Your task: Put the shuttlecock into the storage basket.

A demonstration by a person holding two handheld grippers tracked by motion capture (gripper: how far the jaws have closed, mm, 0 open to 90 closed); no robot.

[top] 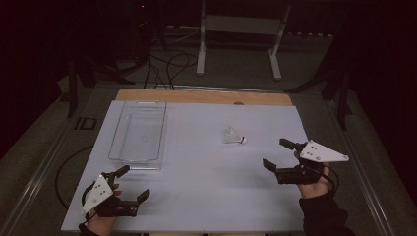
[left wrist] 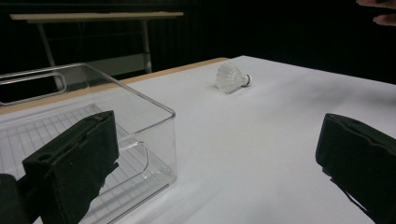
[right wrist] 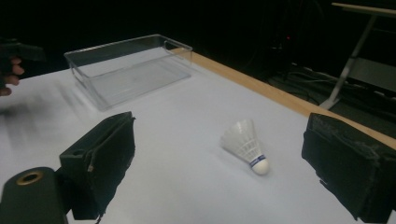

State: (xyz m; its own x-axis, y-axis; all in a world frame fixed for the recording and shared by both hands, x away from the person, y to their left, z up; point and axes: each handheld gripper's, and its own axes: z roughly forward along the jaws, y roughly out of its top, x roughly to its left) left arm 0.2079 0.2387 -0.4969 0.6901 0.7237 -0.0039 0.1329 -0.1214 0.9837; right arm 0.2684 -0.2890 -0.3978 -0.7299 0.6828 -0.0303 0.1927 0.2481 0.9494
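White paper-like sheeting covers the desk, and both grippers hover over its near part with jaws spread wide and nothing between them. The left gripper sits at the near left corner, its grey three-cornered plate tilted up toward the camera, the hand wrapped round the body from below. The right gripper is held at the near right side, its jaws pointing left across the desk and a dark sleeve showing at the wrist.

A small white feathered shuttlecock with a white rounded cork tip lies on its side on the desk, right of centre, well apart from both grippers but nearer the right one. The right gripper view shows it closest: the skirt flares toward the far side, the cork points toward the camera, and a dark band rings the base. It lies ahead of the gap between the jaws.

A clear rectangular plastic bin with a ribbed floor stands on the left half of the desk. The left gripper view shows its near corner just ahead of the left jaw, with the shuttlecock farther off.
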